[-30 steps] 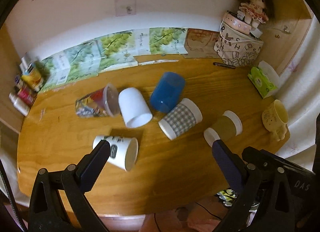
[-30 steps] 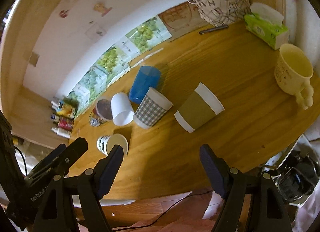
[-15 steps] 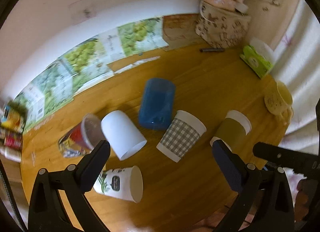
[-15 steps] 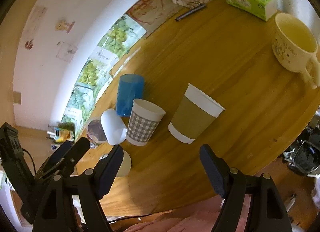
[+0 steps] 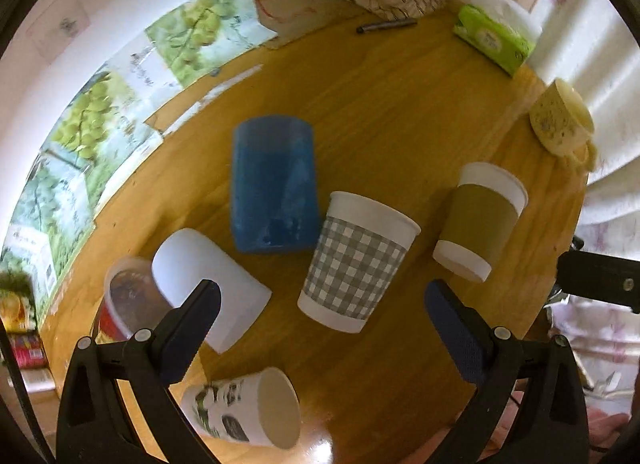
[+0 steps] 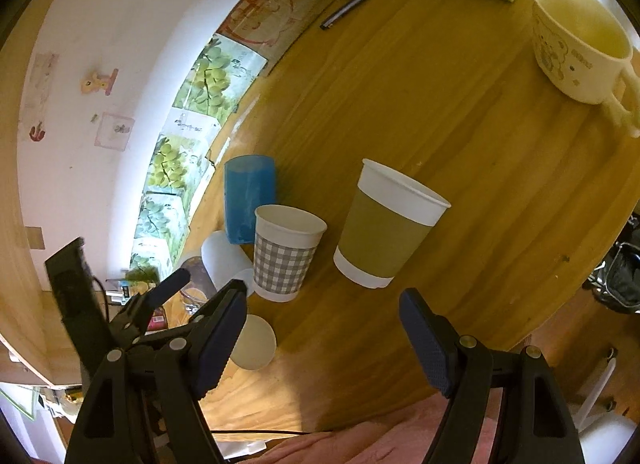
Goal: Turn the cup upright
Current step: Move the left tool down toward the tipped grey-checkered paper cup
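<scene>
Through the left wrist camera, your left gripper (image 5: 320, 300) hangs above the round wooden counter (image 5: 400, 104), tilted down toward the cups; its fingers (image 5: 196, 316) are spread wide and hold nothing. Between them stands the grey-and-white checked paper cup (image 5: 354, 262), upright with its mouth up. Just to its right the brown-sleeved white paper cup (image 5: 478, 220) also stands upright. The translucent blue plastic tumbler (image 5: 274, 184) sits behind the checked cup, touching or nearly touching it; whether its mouth is up or down you cannot tell. The plain white paper cup (image 5: 208, 284) lies on its side, partly behind the left finger, against a clear red-labelled plastic cup (image 5: 124, 296), also on its side. Nearest you, a white printed paper cup (image 5: 244, 408) lies on its side with its mouth facing right. A cream ceramic mug (image 5: 560, 120) stands at the counter's right edge, near a green tissue pack (image 5: 494, 38).

Through the right wrist camera, your right gripper (image 6: 322, 328) is held above the near edge of the counter, pointing down and forward, its fingers (image 6: 426, 344) wide apart and empty. The brown-sleeved cup (image 6: 386, 232) stands just ahead between them, the checked cup (image 6: 286, 252) beside it on the left. Your left gripper (image 6: 160, 296) shows at lower left.
</scene>
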Demonstrator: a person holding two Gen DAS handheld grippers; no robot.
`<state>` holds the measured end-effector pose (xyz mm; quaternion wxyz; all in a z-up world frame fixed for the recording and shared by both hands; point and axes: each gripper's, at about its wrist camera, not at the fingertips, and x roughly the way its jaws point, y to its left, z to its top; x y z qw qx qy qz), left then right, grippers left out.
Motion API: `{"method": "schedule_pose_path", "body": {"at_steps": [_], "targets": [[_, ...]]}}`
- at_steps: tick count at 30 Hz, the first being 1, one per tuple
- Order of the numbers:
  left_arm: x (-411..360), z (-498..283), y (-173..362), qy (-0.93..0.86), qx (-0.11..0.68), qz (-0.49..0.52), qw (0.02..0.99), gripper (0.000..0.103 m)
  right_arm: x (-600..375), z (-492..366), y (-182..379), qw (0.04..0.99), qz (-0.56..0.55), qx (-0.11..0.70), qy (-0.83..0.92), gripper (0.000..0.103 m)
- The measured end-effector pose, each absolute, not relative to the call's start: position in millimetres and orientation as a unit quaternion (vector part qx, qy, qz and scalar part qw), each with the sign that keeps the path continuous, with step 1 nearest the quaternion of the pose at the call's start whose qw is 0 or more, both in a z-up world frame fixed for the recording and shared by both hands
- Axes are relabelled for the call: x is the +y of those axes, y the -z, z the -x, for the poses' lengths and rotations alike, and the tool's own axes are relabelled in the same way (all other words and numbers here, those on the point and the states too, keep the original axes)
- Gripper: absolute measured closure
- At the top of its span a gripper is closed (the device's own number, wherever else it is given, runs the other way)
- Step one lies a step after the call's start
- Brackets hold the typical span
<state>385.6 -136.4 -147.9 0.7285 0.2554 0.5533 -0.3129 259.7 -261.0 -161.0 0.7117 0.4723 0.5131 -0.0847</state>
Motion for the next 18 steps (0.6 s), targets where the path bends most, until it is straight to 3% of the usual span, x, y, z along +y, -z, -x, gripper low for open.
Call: {"method": "schedule_pose_path", "body": {"at_steps": [18], "targets": [[-171.9,-401.3,191.7,0.341,0.569,-0.305,0.684,0.002,-269.3,-242.2,177.2,0.687,-0.498,0.515,0.124,0.024]]}}
